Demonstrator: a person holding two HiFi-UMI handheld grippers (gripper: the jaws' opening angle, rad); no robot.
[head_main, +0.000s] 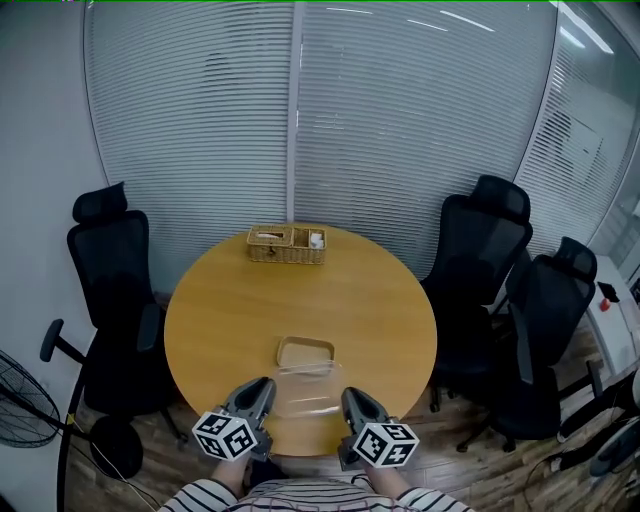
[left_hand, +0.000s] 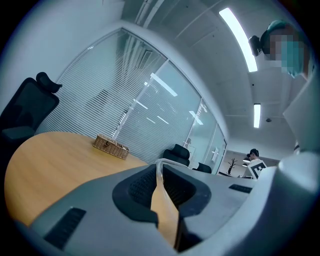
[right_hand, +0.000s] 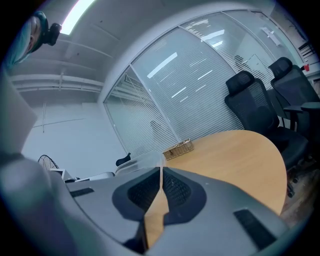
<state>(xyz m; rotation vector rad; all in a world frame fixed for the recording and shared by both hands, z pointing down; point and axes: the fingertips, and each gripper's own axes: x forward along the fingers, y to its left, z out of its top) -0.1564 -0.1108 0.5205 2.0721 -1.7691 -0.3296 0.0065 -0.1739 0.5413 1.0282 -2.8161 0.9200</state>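
Observation:
A clear plastic bag (head_main: 304, 383) lies on the round wooden table (head_main: 220, 320) near its front edge, with its far end standing open in a rounded rim. My left gripper (head_main: 262, 388) is shut on the bag's near left edge. My right gripper (head_main: 350, 396) is shut on its near right edge. In the left gripper view the jaws (left_hand: 160, 172) are pressed together, and a thin clear edge (left_hand: 159, 163) curls out between them. The right gripper view shows the same: jaws (right_hand: 161, 173) closed on a clear fold (right_hand: 142, 162).
A wicker basket (head_main: 287, 244) (left_hand: 111, 146) (right_hand: 178, 149) sits at the table's far edge. Black office chairs stand at the left (head_main: 110, 290) and the right (head_main: 482, 260), with another (head_main: 550, 320) further right. A fan (head_main: 20, 405) is at lower left. Glass walls with blinds (head_main: 300, 110) stand behind.

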